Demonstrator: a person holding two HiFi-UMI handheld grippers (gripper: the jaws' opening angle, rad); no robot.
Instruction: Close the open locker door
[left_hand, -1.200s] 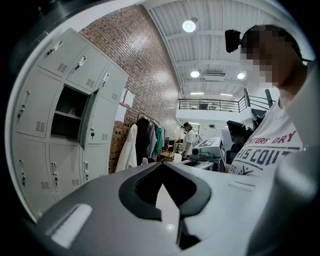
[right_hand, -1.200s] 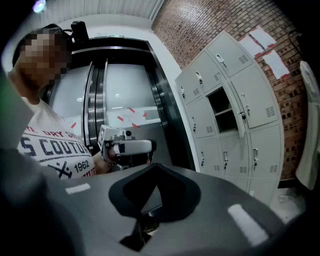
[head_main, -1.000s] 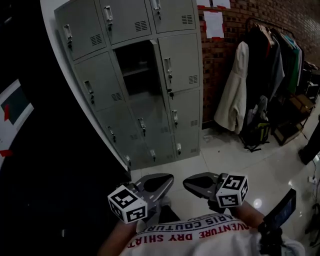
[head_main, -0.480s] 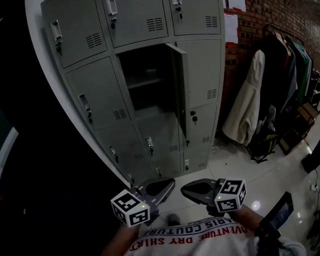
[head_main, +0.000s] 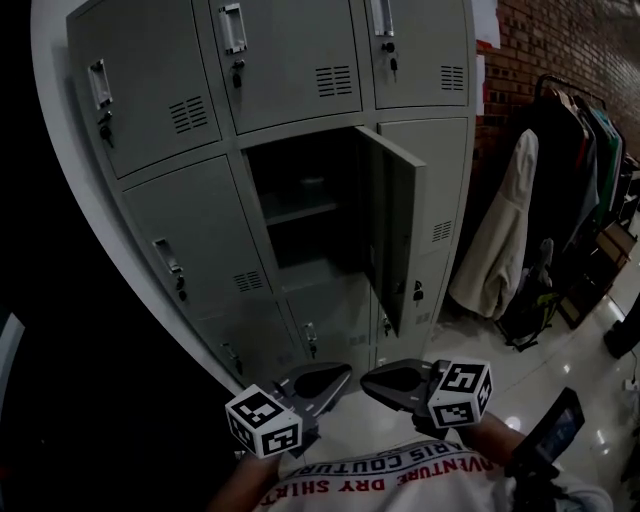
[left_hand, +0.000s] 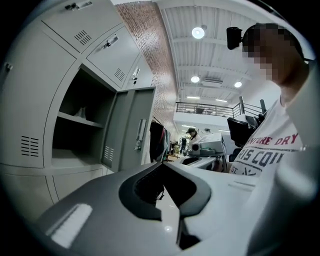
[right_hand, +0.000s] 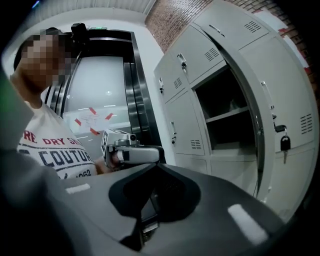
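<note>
The locker door (head_main: 392, 225) stood swung out at the right of its open compartment (head_main: 300, 215), in the middle rows of the grey locker bank (head_main: 150, 90). It looked hinged on its right side, with its free edge pointing toward you. You held both tongs low at your waist, well apart from the door. The left tongs (head_main: 335, 374) and the right tongs (head_main: 378, 377) were each clenched on nothing, tips together.

To close it well, I'd judge you needed to raise the right tongs to the door's outer face. Meeting it near the free edge rather than by the hinge would give an easier swing. From there you could push in a steady arc until it sat flush with its neighbours. Clenched tongs suited a push, so grasping anything seemed unnecessary. A slam risked a rebound, so a gentle final press looked wise.
</note>
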